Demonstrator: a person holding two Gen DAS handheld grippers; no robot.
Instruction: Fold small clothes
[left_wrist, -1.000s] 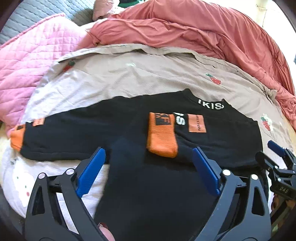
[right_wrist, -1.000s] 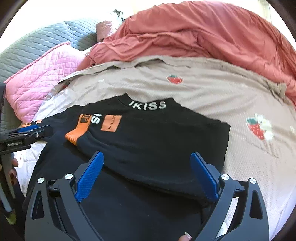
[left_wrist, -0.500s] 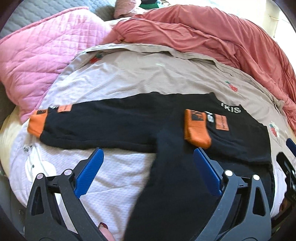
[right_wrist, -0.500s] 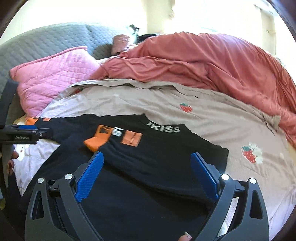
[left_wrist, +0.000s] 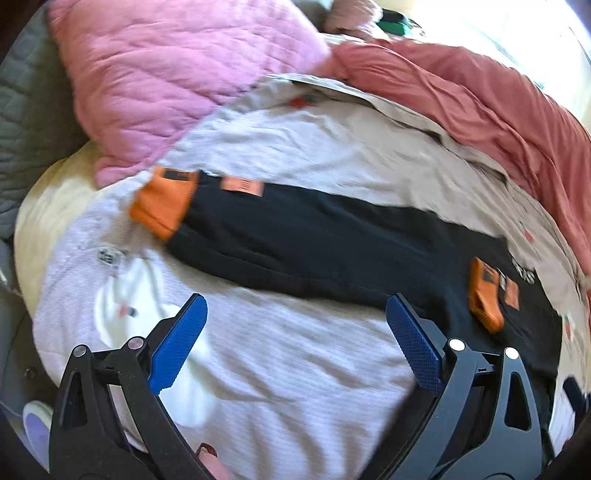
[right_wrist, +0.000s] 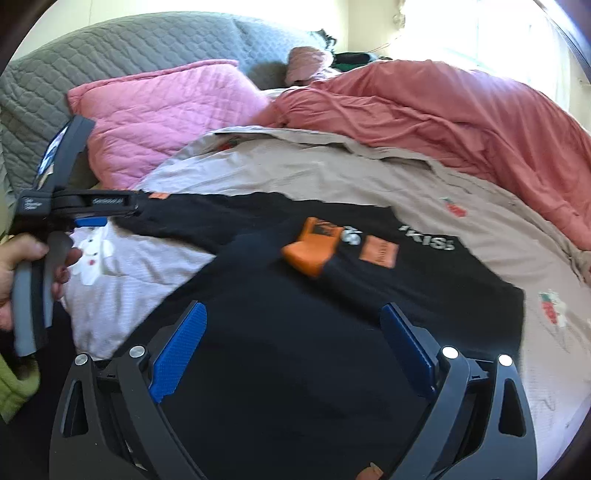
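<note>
A small black sweater (right_wrist: 295, 317) with orange cuffs lies flat on the bed. Its right sleeve is folded across the chest, orange cuff (right_wrist: 312, 243) near the white collar lettering. Its left sleeve (left_wrist: 306, 243) stretches out sideways, ending in an orange cuff (left_wrist: 162, 199). My left gripper (left_wrist: 295, 332) is open and empty, hovering over the sheet just short of the outstretched sleeve; it also shows in the right wrist view (right_wrist: 85, 206) beside the sleeve end. My right gripper (right_wrist: 291, 339) is open and empty above the sweater's body.
A pink quilted pillow (left_wrist: 147, 81) lies behind the sleeve cuff. A rumpled coral duvet (right_wrist: 443, 118) covers the far right of the bed. A grey quilted headboard (right_wrist: 110, 51) stands at the back. The beige strawberry sheet (right_wrist: 461, 206) surrounds the sweater.
My left gripper has swung left along the outstretched sleeve toward its cuff. My right gripper has pulled back and risen a little. Both stay open.
</note>
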